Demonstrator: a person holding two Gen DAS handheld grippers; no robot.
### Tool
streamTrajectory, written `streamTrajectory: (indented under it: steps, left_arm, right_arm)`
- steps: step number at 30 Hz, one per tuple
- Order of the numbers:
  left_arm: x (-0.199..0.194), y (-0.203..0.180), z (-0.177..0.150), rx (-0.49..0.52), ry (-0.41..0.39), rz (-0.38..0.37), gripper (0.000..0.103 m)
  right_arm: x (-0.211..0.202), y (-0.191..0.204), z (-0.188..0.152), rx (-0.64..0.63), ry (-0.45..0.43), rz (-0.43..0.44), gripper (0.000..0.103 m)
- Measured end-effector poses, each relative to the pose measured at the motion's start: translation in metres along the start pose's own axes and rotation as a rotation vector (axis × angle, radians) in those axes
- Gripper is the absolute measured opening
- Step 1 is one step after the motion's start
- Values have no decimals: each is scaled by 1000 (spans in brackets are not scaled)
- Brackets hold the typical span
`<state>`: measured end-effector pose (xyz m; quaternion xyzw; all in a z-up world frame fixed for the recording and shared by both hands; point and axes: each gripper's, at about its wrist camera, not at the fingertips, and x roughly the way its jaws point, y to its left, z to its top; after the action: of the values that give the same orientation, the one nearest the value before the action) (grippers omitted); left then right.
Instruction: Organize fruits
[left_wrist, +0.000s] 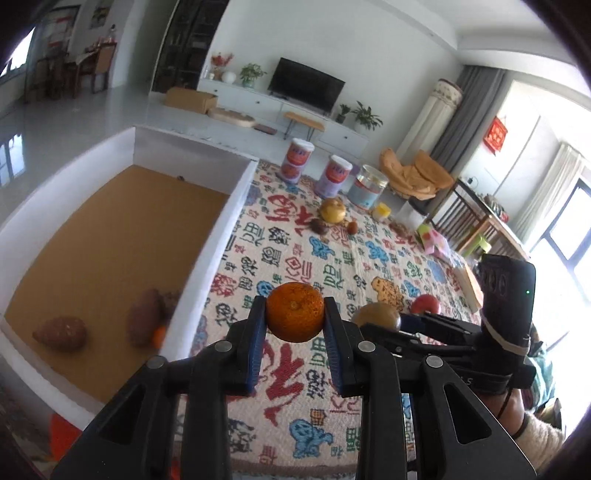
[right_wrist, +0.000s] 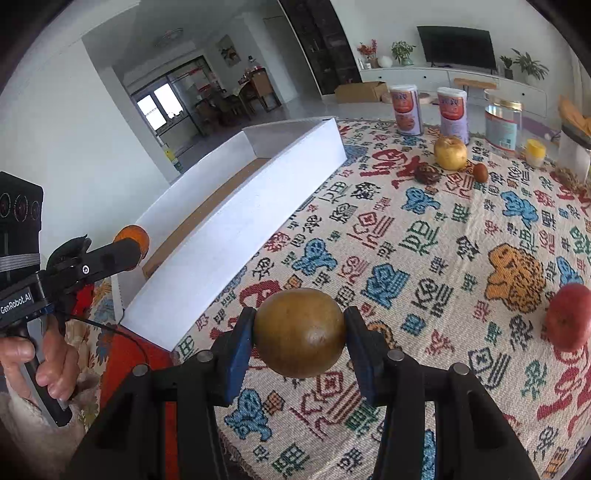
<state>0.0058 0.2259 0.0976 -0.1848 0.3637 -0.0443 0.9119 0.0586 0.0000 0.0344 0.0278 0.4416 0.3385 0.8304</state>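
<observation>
The box (left_wrist: 236, 206) holds two brown sweet potatoes (left_wrist: 61, 334) plus blurred items at its near wall. Left gripper (left_wrist: 294, 314) clamps the orange (left_wrist: 294, 312); right gripper (right_wrist: 300, 334) clamps a brown round fruit (right_wrist: 300, 332) above the tablecloth (right_wrist: 424, 258).

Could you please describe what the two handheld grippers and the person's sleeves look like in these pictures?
Both are black plastic with angular, cut-out finger arms and silver rivets; the fingers carry blue ribbed pads. The left gripper body bears white "GenRobot.AI" lettering, a black camera block strapped by a grey band, and a thin black cable. The right gripper has a similar block with a green light. A fuzzy cream sleeve shows.
</observation>
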Motion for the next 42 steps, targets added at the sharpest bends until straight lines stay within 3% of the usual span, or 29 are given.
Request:
streamTrajectory:
  steps: [5,7,13,14,15,16,18,19,20,25,26,29,32,35,42]
  left_arm:
    - [22,90,8,-155,56,242,30]
    - [35,106,3,-171,93,289,30]
    - [57,114,-19,-154,151,330,32]
    - [58,115,-22,-151,150,341,34]
    - [58,116,-24,-145,148,350,46]
    - [57,115,-26,-138,145,363,64]
    - [52,109,-29,-109,113,372,72]
    - [51,104,-29,-96,98,385,79]
    - [48,99,-29,-85,80,385,82]
    - [39,50,-28,-25,-6,300,89]
    - [43,34,-31,25,5,302,90]
    - [58,-21,-46,160,22,246,91]
    - [78,-68,-60,221,56,148,92]
    - [106,-106,-75,271,121,83,93]
    - [177,-154,-111,415,199,70,94]
  right_arm:
    - [63,86,71,-113,7,125,48]
    - [97,109,93,-131,36,139,48]
    - [180,152,114,-215,142,31,48]
    - [189,155,113,-223,156,15,48]
    - [197,156,111,-231,163,-5,49]
    - [201,156,110,-233,162,-21,49]
    - [200,152,108,-215,148,-28,52]
    - [195,149,106,-202,134,-22,61]
    - [185,145,105,-192,110,-16,72]
    - [114,104,81,-167,-25,-61,95]
    - [99,91,71,-162,-43,-80,98]
    - [55,35,35,-75,-78,-113,103]
    - [14,-25,-4,-9,-81,-252,103]
    - [-26,-75,-43,74,-85,-323,103]
    - [-75,-171,-132,280,-47,-592,103]
